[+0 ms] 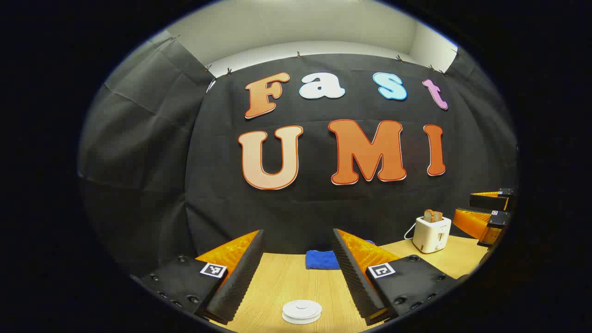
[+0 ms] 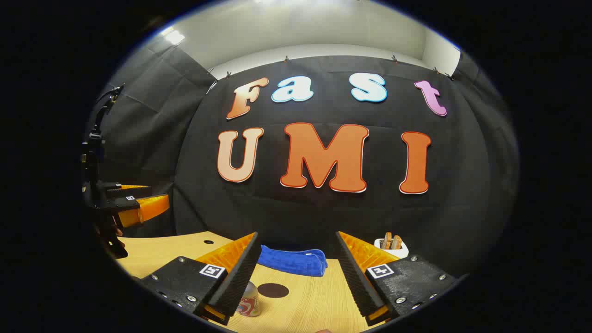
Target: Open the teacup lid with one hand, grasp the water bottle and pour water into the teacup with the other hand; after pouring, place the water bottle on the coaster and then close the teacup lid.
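Observation:
The white teacup, with its lid on, stands on the wooden table low in the left gripper view, between and below the fingers of my left gripper, which is open and holds nothing. In the right gripper view the water bottle, silver-topped with a red and white label, stands beside the left finger of my open right gripper. A dark round coaster lies just right of the bottle. Each view also catches the other gripper at its edge: the right gripper and the left gripper, both above the table.
A folded blue cloth lies at the back of the table against the black wall. A white toaster with bread slices stands at the back right. A small hole marks the tabletop.

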A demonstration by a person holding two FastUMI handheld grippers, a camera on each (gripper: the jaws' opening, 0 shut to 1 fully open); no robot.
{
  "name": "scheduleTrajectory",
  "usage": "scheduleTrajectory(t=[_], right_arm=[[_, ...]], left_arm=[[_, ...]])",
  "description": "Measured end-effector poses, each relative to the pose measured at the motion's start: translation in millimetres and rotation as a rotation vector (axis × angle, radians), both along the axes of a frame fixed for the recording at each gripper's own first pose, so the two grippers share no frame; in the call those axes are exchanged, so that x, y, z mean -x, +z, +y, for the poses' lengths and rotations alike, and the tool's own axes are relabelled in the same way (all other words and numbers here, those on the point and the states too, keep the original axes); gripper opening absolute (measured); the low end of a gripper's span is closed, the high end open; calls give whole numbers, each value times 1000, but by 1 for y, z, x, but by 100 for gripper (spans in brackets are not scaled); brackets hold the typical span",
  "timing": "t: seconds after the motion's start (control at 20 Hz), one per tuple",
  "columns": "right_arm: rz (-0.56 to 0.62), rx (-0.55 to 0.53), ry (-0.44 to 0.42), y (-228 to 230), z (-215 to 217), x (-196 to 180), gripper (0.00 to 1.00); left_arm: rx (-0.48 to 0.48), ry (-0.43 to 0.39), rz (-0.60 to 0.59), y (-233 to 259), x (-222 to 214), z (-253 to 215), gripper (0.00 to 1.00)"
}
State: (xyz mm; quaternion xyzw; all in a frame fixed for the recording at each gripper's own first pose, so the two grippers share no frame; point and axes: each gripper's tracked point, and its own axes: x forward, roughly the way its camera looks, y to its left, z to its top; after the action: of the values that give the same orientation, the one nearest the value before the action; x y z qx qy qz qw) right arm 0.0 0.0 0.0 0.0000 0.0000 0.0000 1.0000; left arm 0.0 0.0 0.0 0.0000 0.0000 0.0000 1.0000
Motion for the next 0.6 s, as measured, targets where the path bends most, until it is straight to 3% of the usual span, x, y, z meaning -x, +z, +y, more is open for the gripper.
scheduleTrajectory(t=[0.6], right_arm=[[-4, -9, -21, 4, -4, 1, 96]], left_arm=[[-20, 9, 17, -6, 0, 2, 97]])
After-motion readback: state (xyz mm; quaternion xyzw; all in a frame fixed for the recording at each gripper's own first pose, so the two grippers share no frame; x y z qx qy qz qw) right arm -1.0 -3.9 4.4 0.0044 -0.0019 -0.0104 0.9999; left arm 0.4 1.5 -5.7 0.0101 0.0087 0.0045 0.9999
